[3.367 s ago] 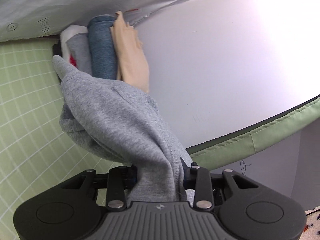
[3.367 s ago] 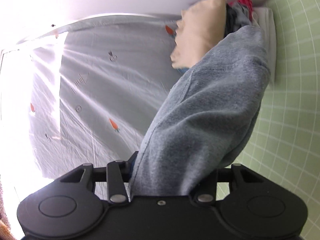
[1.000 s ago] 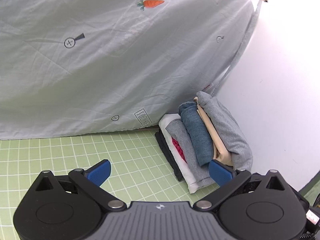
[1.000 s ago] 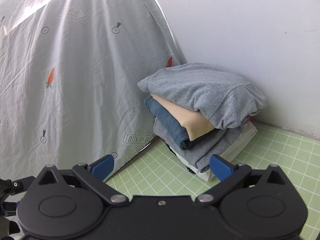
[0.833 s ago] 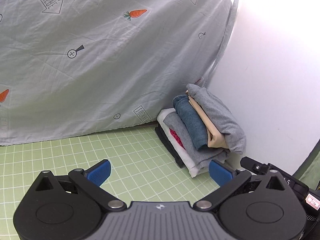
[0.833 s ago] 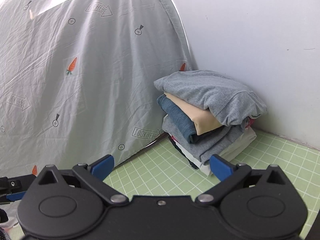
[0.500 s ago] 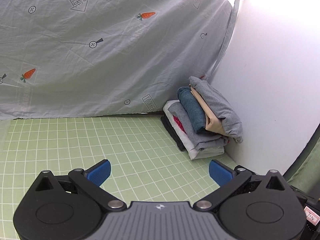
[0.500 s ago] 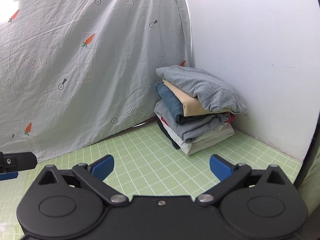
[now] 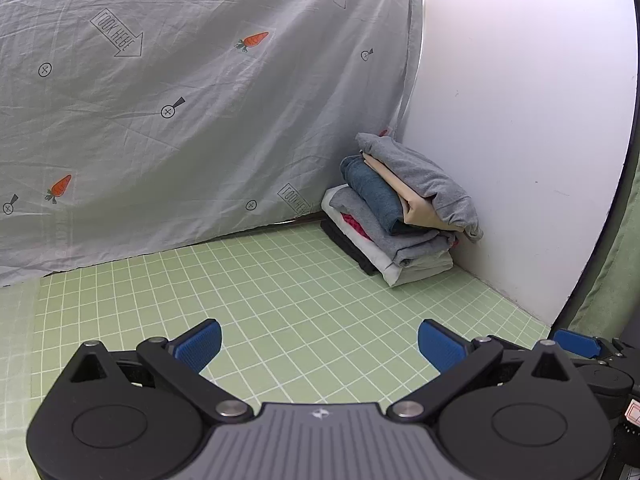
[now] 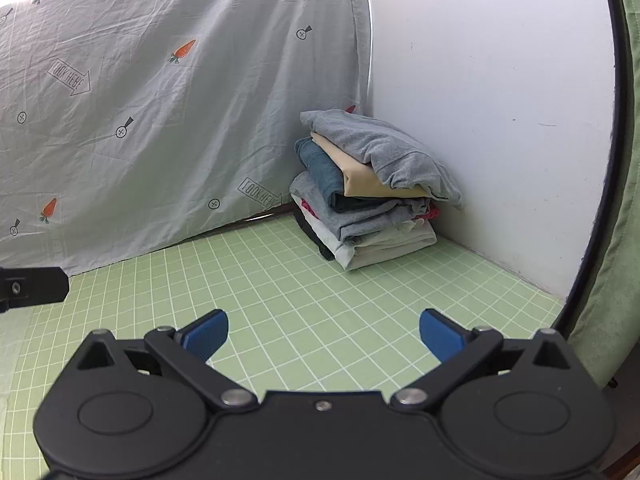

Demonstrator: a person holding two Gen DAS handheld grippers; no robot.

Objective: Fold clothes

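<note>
A stack of folded clothes (image 9: 394,216) (image 10: 360,196) sits in the far corner where the sheet meets the white wall. A grey sweatshirt (image 9: 420,172) (image 10: 376,148) lies on top, over beige, blue, grey, red, white and black pieces. My left gripper (image 9: 318,344) hangs open and empty over the green grid mat (image 9: 280,292), well short of the stack. My right gripper (image 10: 324,334) is open and empty too, at about the same distance. A blue fingertip of the right gripper (image 9: 576,342) shows at the right edge of the left wrist view.
A grey sheet with carrots and arrows (image 9: 180,100) (image 10: 160,80) hangs behind the mat. A white wall (image 9: 520,120) (image 10: 500,100) closes the right side. Green fabric (image 10: 612,220) hangs at the far right. A black part of the left gripper (image 10: 32,284) pokes in at left.
Both grippers, earlier shut on the grey sweatshirt, let it go on top of the stack. They are open now and have drawn back over the mat, so the stack looks smaller.
</note>
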